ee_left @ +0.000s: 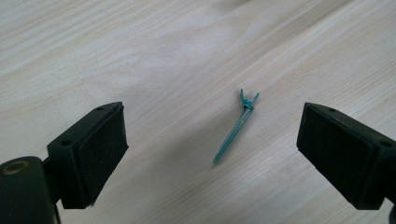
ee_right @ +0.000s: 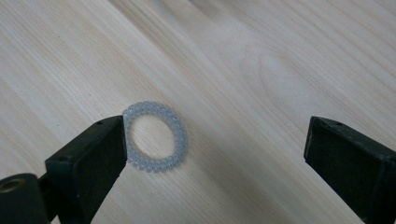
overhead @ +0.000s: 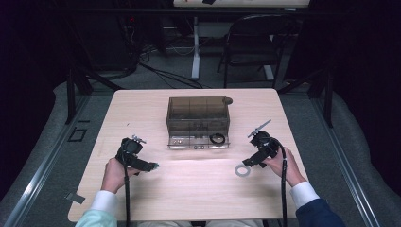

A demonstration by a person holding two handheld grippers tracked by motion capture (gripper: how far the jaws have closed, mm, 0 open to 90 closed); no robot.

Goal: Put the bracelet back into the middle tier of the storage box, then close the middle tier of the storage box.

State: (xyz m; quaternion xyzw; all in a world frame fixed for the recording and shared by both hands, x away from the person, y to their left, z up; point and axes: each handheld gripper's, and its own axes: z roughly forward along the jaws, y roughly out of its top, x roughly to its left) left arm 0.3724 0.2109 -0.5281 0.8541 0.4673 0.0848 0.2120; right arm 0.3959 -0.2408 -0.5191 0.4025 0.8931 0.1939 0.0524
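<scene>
In the high view, the left hand-held gripper (overhead: pixel 150 166) lies low over the worktop (overhead: pixel 189 189) at about 8 o'clock from the middle, and a small green clip (overhead: pixel 155 166) is at its tip. The right hand-held gripper (overhead: pixel 247 164) is at about 4 o'clock, and a pale coiled hair ring (overhead: pixel 242 170) lies on the worktop just at its tip. A smoky see-through box (overhead: pixel 198 120) stands at 12 o'clock from the middle, with a low tray part in front of it where a black ring (overhead: pixel 217 138) rests (some other small pieces lie there too, too small to tell).

In the left gripper view, the left hand-held gripper (ee_left: pixel 212 149) has its jaws wide apart and holds nothing. The green clip (ee_left: pixel 235 131) lies flat on the wood between them, closer to the jaw at 3 o'clock, its forked end pointing to 12 o'clock; it touches neither jaw.

In the right gripper view, the right hand-held gripper (ee_right: pixel 215 149) is also spread wide and holds nothing. The hair ring (ee_right: pixel 157 136) lies flat at the jaw at 9 o'clock, whose tip covers part of its edge; the other jaw is well apart from it.
</scene>
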